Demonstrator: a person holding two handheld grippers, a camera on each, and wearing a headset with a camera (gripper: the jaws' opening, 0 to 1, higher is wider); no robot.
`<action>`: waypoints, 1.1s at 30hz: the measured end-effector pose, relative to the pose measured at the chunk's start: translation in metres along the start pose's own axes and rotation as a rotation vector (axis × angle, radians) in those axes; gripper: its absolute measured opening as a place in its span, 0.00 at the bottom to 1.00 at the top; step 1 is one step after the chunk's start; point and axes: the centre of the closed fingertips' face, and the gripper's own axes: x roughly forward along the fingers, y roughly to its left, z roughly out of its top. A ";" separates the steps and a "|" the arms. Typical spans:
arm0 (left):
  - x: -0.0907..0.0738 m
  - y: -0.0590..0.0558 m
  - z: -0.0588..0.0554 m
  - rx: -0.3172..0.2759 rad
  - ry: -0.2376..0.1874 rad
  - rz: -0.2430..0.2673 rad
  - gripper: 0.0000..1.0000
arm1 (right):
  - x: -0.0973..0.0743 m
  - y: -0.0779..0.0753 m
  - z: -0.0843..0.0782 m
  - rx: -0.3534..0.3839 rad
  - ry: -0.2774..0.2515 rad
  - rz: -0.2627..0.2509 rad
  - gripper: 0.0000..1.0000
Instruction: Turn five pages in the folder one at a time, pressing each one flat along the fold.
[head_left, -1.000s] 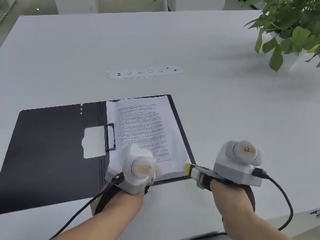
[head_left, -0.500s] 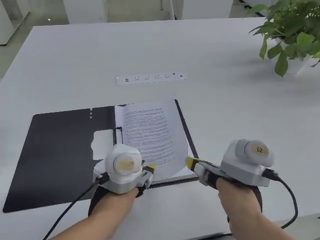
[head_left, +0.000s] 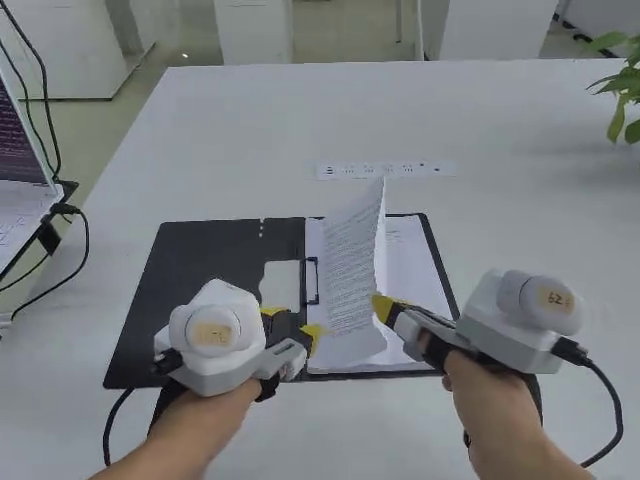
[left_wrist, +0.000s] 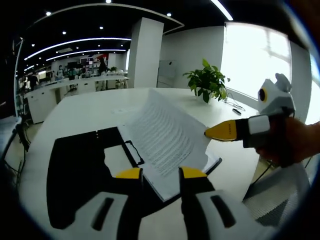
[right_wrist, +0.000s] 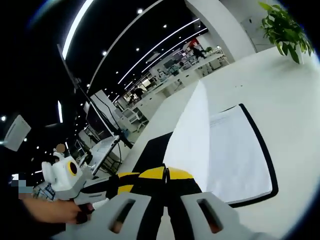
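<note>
A black folder (head_left: 200, 270) lies open on the white table, with a stack of printed pages (head_left: 415, 270) clipped on its right half. My right gripper (head_left: 383, 308) is shut on the lower right corner of the top page (head_left: 355, 265), which stands raised and curled over the stack. In the right gripper view the page (right_wrist: 187, 135) rises from between the closed jaws (right_wrist: 166, 173). My left gripper (head_left: 295, 335) is open at the folder's near edge, just left of the lifted page, holding nothing. The left gripper view shows its jaws (left_wrist: 161, 173) apart below the page (left_wrist: 165, 130), with the right gripper (left_wrist: 220, 131) at the page's corner.
A white power strip (head_left: 385, 170) lies beyond the folder. A potted plant (head_left: 625, 85) stands at the far right. A laptop (head_left: 15, 190) and black cables (head_left: 50, 240) sit off the table's left edge.
The right gripper has closed on the top page's corner and lifted it up and leftward off the stack. The left gripper has drawn back to the folder's near edge. The head camera has shifted.
</note>
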 end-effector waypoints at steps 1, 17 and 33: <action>-0.004 0.005 0.000 0.003 -0.004 0.010 0.27 | 0.005 0.007 -0.002 -0.009 0.007 0.013 0.00; -0.075 0.065 -0.016 0.002 -0.018 0.131 0.28 | 0.067 0.075 -0.048 -0.098 0.145 0.118 0.00; -0.103 0.086 -0.005 -0.013 -0.054 0.190 0.28 | 0.101 0.099 -0.084 -0.151 0.250 0.140 0.00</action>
